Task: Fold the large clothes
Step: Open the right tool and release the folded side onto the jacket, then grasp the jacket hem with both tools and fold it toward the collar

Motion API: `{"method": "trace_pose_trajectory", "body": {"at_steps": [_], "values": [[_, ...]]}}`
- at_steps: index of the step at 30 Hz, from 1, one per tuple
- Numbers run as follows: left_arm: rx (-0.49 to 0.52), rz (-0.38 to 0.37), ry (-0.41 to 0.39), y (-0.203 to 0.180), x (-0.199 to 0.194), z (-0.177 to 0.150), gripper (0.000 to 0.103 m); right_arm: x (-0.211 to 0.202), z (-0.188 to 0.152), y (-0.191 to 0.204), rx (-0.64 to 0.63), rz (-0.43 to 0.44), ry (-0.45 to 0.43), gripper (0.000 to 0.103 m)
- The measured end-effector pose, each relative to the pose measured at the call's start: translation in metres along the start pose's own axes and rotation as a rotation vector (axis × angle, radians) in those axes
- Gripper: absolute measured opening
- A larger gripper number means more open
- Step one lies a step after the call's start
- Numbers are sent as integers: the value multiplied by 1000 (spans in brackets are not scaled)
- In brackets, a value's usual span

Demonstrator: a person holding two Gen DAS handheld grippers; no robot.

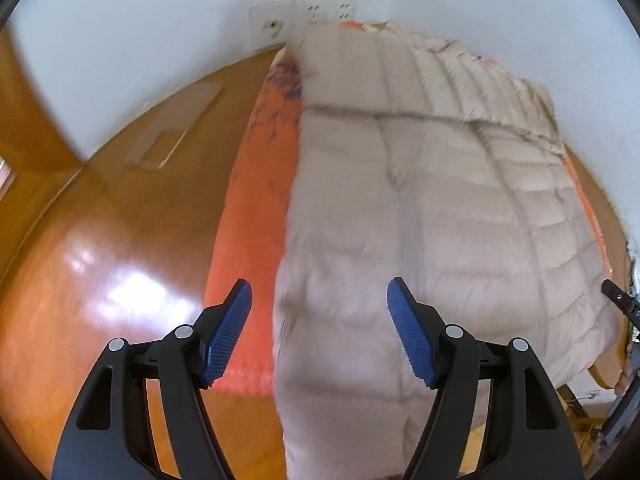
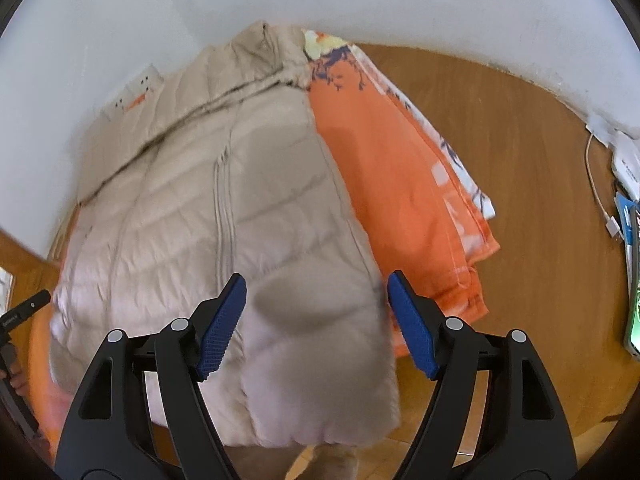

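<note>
A beige quilted down jacket (image 1: 420,208) lies flat on an orange patterned cloth (image 1: 256,208) on a wooden table, its hem hanging over the near edge. In the right wrist view the jacket (image 2: 208,216) has its collar at the far end and a zipper running lengthwise. My left gripper (image 1: 319,328) is open and empty above the jacket's near left edge. My right gripper (image 2: 317,322) is open and empty above the jacket's near right edge.
The wooden table (image 1: 120,264) runs to a white wall with sockets (image 1: 320,12). A flat transparent sheet (image 1: 176,124) lies at the table's left. The orange cloth (image 2: 396,184) extends right. A white cable (image 2: 600,204) and a phone (image 2: 634,280) lie at the far right.
</note>
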State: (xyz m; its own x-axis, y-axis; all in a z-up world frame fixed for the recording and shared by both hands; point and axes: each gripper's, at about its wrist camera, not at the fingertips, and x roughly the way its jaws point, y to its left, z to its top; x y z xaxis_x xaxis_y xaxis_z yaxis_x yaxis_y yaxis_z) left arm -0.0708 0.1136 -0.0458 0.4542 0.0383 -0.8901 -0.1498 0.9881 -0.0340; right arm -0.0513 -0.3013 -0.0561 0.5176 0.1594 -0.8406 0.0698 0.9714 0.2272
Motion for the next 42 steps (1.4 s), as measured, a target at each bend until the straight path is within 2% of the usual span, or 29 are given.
{"method": "trace_pose_trajectory", "body": {"at_steps": [5,10,16,23,26,28,29,30,32,34,37,42], "values": [[-34,22,41,6,8,-27,69,4,-13,-2,-35,18,38,73],[-47,8,48,7,12,-40,69,7,-21,10,-91,15,56,76],[-95,-95,132,7,22,-42,69,11,-20,21,-108,7,69,78],[-89,-134,181,-3,25,-42,71,12,-19,24,-98,28,85,78],[-86,-148,194,-9,27,-43,71,12,-18,25,-97,30,82,69],[-68,-146,188,-14,25,-42,68,8,-17,26,-98,27,61,51],[-60,-142,185,-15,24,-43,66,6,-16,27,-98,27,56,47],[-58,-142,184,-17,24,-44,62,4,-15,26,-98,28,50,38],[-57,-144,184,-17,24,-42,54,2,-13,26,-90,49,49,31],[-55,-159,175,-16,21,-42,36,-2,-12,26,-84,65,41,21],[-48,-190,152,-13,10,-43,23,-13,-9,28,-79,97,15,15],[-45,-237,93,-12,-20,-44,18,-38,-3,27,-57,153,-33,14]]}}
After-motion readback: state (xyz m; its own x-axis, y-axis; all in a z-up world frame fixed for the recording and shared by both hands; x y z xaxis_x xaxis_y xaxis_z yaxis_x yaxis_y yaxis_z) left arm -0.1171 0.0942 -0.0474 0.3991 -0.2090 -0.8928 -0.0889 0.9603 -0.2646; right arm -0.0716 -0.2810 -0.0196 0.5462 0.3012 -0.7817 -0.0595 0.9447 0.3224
